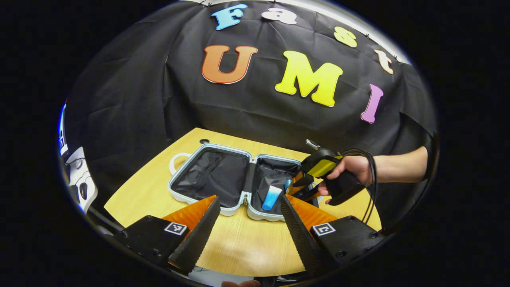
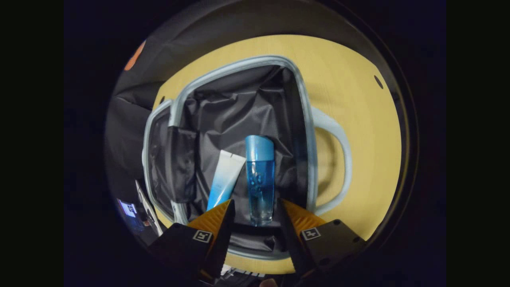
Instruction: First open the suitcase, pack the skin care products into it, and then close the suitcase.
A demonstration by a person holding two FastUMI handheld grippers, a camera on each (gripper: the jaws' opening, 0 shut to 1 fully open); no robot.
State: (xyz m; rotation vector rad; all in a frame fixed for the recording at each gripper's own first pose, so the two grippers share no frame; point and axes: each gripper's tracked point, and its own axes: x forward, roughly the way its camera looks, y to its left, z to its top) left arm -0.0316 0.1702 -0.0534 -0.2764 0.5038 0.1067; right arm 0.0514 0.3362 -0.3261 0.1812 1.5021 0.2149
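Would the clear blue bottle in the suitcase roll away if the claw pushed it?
Probably a little. The blue bottle looks round and lies on its side, so it could roll, though the soft wrinkled lining and the white tube beside it would likely stop it. Its shiny, clear body may be slippery, and the liquid inside probably makes it heavy for its size.

At the bottom of the left gripper view, the left hand-held gripper (image 1: pixel 249 223) has black serrated fingers (image 1: pixel 199 235) backed by orange wedges, black bodies with screws and square coded tags. Right of centre, the right hand-held gripper (image 1: pixel 305 187) is yellow-and-black (black cables loop behind).
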